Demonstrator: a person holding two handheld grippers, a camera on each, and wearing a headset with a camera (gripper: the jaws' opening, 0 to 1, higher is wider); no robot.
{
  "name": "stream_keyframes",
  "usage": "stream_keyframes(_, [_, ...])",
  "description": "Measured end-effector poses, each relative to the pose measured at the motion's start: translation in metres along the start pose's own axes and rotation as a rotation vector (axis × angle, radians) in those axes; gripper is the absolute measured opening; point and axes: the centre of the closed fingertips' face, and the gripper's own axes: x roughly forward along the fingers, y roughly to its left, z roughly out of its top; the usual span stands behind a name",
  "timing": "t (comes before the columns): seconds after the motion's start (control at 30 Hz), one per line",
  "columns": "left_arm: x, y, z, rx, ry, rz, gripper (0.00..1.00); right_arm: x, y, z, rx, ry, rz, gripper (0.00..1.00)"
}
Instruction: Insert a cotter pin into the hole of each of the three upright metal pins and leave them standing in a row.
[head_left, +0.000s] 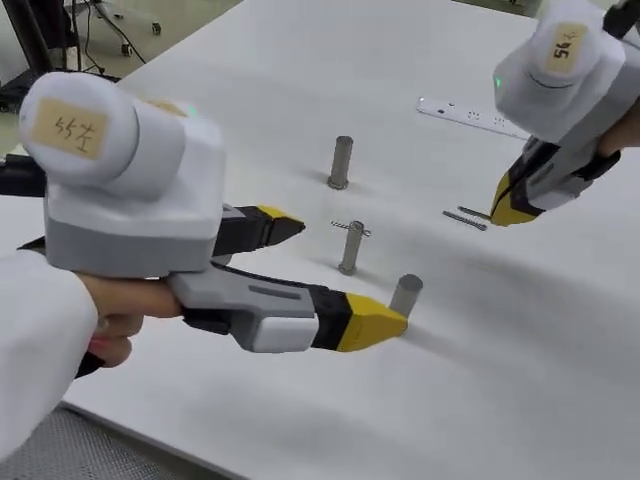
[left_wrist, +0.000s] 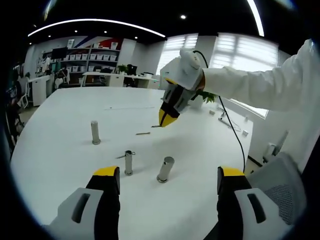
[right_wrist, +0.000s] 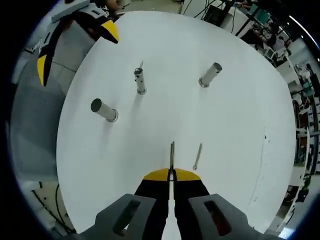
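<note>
The left gripper (head_left: 330, 270), its tan label handwritten 55, holds its jaws wide apart and empty near 3 upright metal pins (head_left: 341, 162); the middle pin (head_left: 351, 250) carries a cotter pin (head_left: 350, 228). Over the open white table (head_left: 300, 80), the right gripper (head_left: 508, 212), labelled 56, has its jaws closed on a second cotter pin (right_wrist: 172, 152), with a third cotter pin (right_wrist: 197, 156) lying just beside.

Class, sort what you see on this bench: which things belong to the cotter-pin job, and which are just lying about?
Job:
far pin
middle pin
fitted cotter through the middle pin
near pin
held cotter in the shut right gripper
loose cotter beside it
open left gripper

Lying about:
power strip
shelves behind
</note>
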Motion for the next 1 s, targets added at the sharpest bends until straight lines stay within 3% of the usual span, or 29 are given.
stream_keyframes(0.2, [0.002, -0.003, 0.004, -0.012, -0.016, -0.006, 0.75, -0.02, 0.018, 0.013, -0.019, -0.079, -0.069, 0.0])
stream_keyframes(0.33, [0.004, -0.005, 0.011, -0.034, -0.037, -0.021, 0.72, -0.029, 0.019, 0.021, -0.025, -0.137, -0.12, 0.0])
stream_keyframes(0.43, [0.006, -0.006, 0.015, -0.04, -0.043, -0.031, 0.65, -0.037, 0.025, 0.028, -0.056, -0.178, -0.154, 0.0])
stream_keyframes(0.63, [0.011, -0.011, 0.026, -0.093, -0.076, -0.048, 0.6, -0.05, 0.04, 0.042, -0.055, -0.254, -0.213, 0.0])
stream_keyframes(0.77, [0.014, -0.011, 0.031, -0.097, -0.085, -0.051, 0.53, -0.058, 0.047, 0.051, -0.055, -0.306, -0.246, 0.0])
stream_keyframes(0.87, [0.017, -0.013, 0.032, -0.093, -0.074, -0.058, 0.52, -0.06, 0.053, 0.055, -0.066, -0.314, -0.27, 0.0])
stream_keyframes(1.0, [0.022, -0.021, 0.032, -0.108, -0.067, -0.077, 0.49, -0.058, 0.068, 0.061, -0.092, -0.33, -0.266, 0.0])
